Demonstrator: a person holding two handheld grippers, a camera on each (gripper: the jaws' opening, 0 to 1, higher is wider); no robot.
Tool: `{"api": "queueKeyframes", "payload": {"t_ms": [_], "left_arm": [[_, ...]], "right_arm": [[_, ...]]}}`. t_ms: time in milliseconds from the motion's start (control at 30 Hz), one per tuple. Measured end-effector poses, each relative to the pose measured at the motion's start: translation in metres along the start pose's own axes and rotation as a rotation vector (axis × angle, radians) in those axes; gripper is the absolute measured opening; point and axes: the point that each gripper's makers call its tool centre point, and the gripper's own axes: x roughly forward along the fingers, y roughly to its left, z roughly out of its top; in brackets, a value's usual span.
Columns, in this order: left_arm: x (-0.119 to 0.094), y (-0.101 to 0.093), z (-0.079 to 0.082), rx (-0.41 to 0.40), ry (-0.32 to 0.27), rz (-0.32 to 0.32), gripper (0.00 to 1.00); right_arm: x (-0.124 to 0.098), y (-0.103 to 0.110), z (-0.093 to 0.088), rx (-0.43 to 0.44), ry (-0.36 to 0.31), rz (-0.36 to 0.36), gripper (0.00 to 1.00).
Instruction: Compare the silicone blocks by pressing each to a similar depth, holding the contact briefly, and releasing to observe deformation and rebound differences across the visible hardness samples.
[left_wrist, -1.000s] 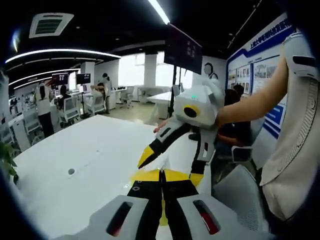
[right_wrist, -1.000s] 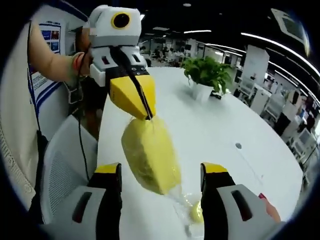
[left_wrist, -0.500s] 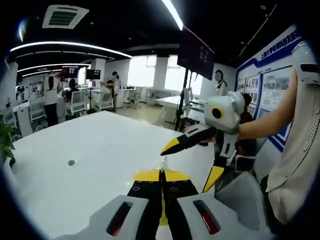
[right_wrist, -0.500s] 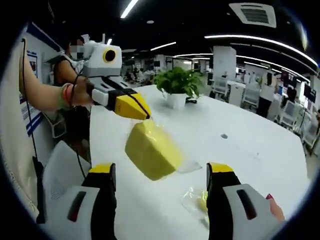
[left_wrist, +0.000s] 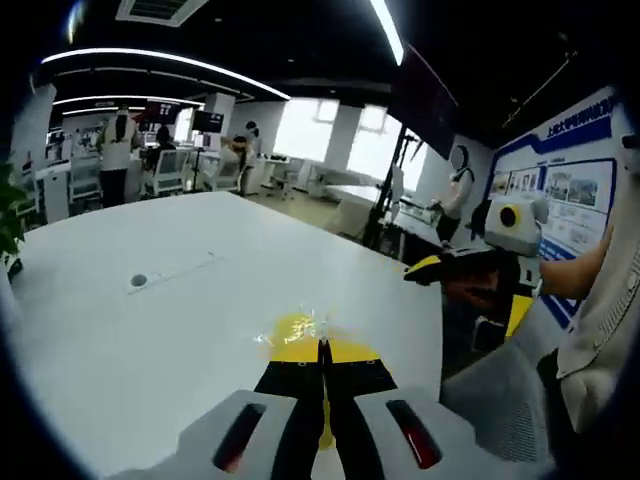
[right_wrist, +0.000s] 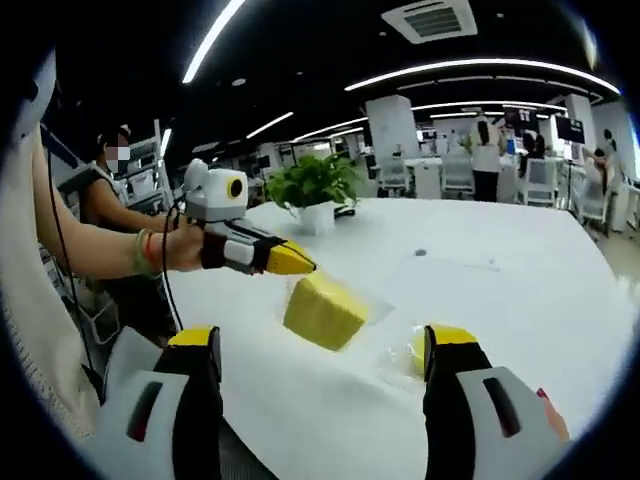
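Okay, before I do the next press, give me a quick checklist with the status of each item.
1. Left gripper shut on the wrapper of the yellow block: ok; its jaws are closed at the clear plastic by the block's top edge.
2. Block resting flat on the white table: cannot tell; it hangs tilted from the wrapper.
3. Right gripper open and ready: ok; its jaws stand wide apart, nothing between them.
4. Second wrapped yellow piece within reach: ok; it lies on the table beside the right jaw.
5. Potted plant clear of the work: ok; it stands far back.
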Motion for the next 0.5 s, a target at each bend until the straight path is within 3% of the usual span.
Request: {"api": "queueKeyframes", "payload": {"t_ms": [233, 367, 500], "left_arm": [[0.012, 0.017, -0.021, -0.043, 0.032, 0.031, 0.0], [0.015, 0.024, -0.026, -0.04, 0.039, 0.045, 0.0], [0.015, 0.034, -0.021, -0.036, 0.024, 0.058, 0.0]], "right_arm": [[-0.025, -0.006, -0.023, 0.053, 0.022, -0.061, 0.76], [-0.036, -0.007, -0.03, 0.077, 0.029, -0.076, 0.73], [-0.041, -0.009, -0.034, 0.101, 0.043, -0.096, 0.71]]}}
